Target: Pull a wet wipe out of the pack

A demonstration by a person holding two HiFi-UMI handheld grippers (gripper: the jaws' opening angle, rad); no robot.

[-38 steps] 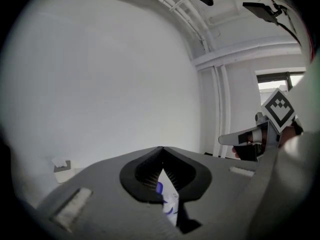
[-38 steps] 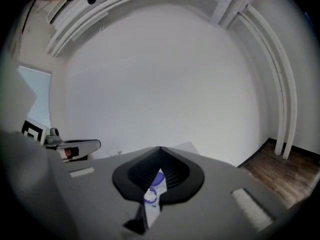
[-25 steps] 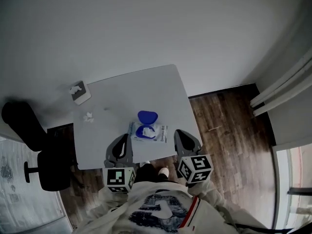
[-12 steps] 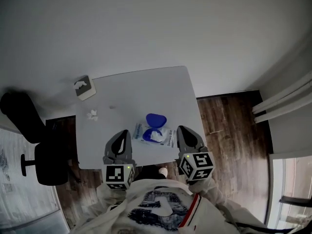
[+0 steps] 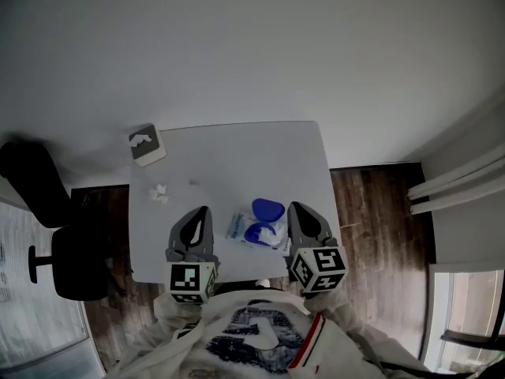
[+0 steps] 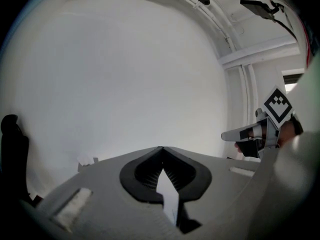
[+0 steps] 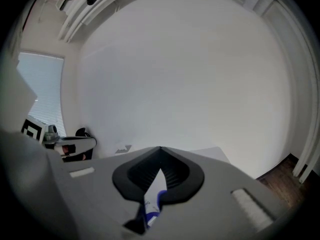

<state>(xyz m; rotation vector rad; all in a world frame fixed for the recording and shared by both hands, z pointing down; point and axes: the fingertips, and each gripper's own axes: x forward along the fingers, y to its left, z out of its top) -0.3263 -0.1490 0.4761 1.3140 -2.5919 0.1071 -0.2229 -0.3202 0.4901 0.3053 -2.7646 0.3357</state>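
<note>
The left claw (image 5: 202,213) and the right claw (image 5: 296,208) are both held low over the near edge of a white worktop (image 5: 237,156), pointing away from the person. In the left gripper view the 2 jaws of the left claw (image 6: 161,150) meet at their tips and nothing is between them; only the pale worktop shows through the gap behind the tips. In the right gripper view the right claw (image 7: 160,149) is also closed completely and holds nothing. The pack of wet wipes (image 5: 259,229) lies flat on the worktop between the 2 claws, much closer to the right claw, just beside its inner side; I cannot tell if they touch. A part of this pack (image 7: 154,204), white and blue, shows through the gap under the closed jaws of the right claw. The blue lid (image 5: 268,209) is open and stands on the side of the pack away from the person. Beyond the left claw, well apart from it, lies a small crumpled white piece (image 5: 160,192), and further at the far corner sits a grey box (image 5: 147,144). A black chair (image 5: 47,212) stands outside the left claw, beside the worktop, on a wooden floor (image 5: 371,212).
</note>
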